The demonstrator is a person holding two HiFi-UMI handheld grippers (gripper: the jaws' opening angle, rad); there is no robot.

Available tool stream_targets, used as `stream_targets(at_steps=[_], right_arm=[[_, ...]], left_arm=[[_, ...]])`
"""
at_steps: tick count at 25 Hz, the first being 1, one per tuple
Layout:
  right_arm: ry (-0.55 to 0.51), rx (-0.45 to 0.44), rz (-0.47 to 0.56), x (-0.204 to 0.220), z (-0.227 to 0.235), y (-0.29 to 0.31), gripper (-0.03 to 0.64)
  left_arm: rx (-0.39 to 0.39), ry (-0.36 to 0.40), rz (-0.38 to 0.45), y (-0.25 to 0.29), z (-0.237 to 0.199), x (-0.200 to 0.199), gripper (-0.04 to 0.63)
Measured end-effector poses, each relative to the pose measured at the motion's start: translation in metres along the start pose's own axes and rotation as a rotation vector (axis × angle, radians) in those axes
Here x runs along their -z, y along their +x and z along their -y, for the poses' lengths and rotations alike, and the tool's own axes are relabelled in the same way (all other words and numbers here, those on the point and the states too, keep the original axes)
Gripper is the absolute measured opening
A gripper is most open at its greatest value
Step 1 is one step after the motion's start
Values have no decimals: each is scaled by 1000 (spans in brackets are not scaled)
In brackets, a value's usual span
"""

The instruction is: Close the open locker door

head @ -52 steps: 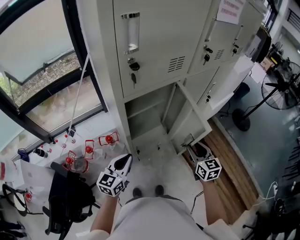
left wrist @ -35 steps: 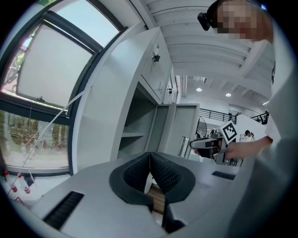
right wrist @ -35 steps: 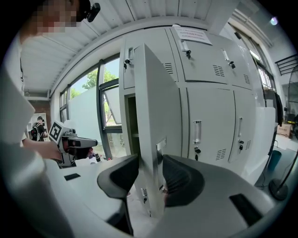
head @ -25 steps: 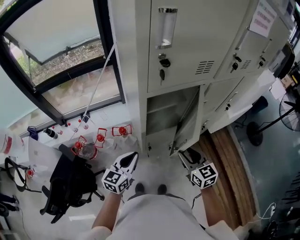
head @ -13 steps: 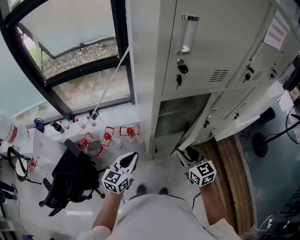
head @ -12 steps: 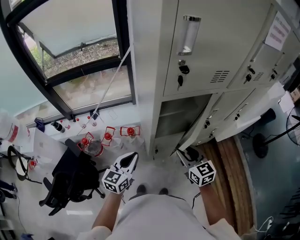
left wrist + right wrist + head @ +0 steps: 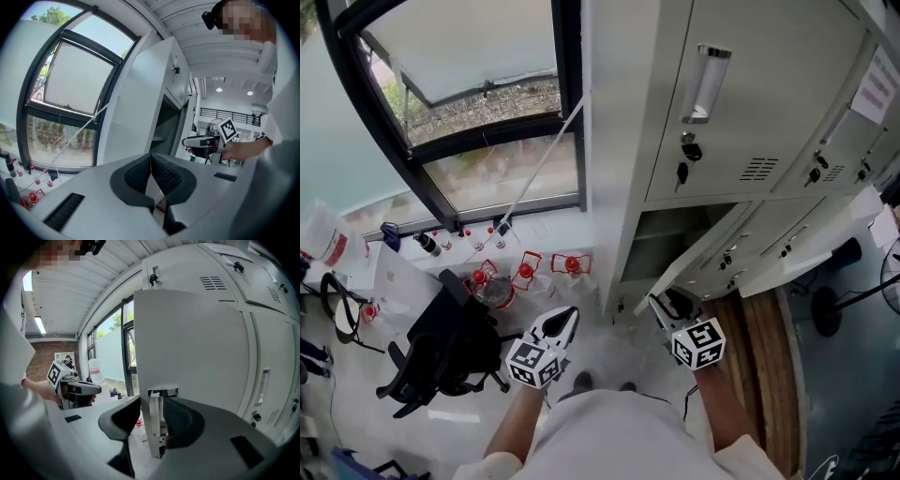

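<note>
The lower locker door (image 7: pixel 698 255) of the white locker stands part open, and its free edge points at me. My right gripper (image 7: pixel 662 304) is at that edge. In the right gripper view the door (image 7: pixel 187 343) fills the middle, and my right gripper (image 7: pixel 155 422) is shut on the chrome door handle (image 7: pixel 158 427) and the door's edge. My left gripper (image 7: pixel 557 324) hangs low over the floor left of the locker, apart from the door. In its own view the left gripper (image 7: pixel 151 171) is shut with its pads together and nothing between them.
A black office chair (image 7: pixel 441 349) stands at the left, with several red-capped bottles (image 7: pixel 525 272) on the floor by the window (image 7: pixel 478 84). The closed upper locker door (image 7: pixel 750 103) has a key in its lock. A wooden floor strip (image 7: pixel 764 366) runs along the right.
The locker door has swung from wide open to nearly closed. My right gripper has moved left with its handle. The left gripper has barely moved.
</note>
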State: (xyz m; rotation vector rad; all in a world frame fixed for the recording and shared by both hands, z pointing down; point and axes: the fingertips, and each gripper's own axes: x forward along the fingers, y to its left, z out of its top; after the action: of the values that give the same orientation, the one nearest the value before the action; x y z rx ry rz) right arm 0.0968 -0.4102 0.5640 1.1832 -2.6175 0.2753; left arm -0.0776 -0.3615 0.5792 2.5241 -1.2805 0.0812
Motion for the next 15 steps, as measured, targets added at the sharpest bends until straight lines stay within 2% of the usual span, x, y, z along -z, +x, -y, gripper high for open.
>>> stream_targets(at_steps=[15], right_arm=[[-38,-45,7,-24,2,71,143]], left_arm=[[-123,-56,22,-17,-34,7,21]])
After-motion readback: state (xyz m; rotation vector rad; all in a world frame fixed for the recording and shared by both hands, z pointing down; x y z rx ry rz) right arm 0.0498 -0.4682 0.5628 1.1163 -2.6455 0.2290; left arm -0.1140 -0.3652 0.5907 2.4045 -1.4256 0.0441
